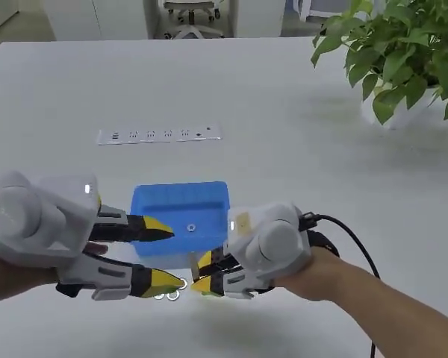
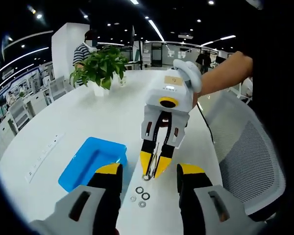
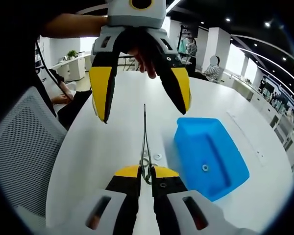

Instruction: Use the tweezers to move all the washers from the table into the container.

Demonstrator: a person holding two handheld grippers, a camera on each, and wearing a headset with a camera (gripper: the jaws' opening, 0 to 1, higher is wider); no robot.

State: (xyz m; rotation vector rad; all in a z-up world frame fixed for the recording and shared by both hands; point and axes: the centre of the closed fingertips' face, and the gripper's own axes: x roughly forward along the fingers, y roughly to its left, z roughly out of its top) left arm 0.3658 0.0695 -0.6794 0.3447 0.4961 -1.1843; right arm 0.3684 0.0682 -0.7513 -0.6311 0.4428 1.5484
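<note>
A blue container (image 1: 181, 200) stands on the white table just beyond both grippers, with one washer (image 1: 190, 227) inside it. Several small washers (image 2: 140, 190) lie on the table in front of its near edge, below the jaw tips. My right gripper (image 3: 146, 172) is shut on thin metal tweezers (image 3: 144, 132) that point toward the left gripper. The tweezer tips hover over the loose washers (image 3: 158, 157). My left gripper (image 2: 149, 171) faces it, open with nothing between its yellow tips. In the head view the left gripper (image 1: 172, 256) is on the left and the right gripper (image 1: 199, 274) beside it.
A white power strip (image 1: 158, 135) lies further back on the table. A potted plant (image 1: 403, 45) stands at the far right. A black cable (image 1: 351, 242) trails from the right gripper. A mesh chair (image 2: 240, 152) sits at the table's near edge.
</note>
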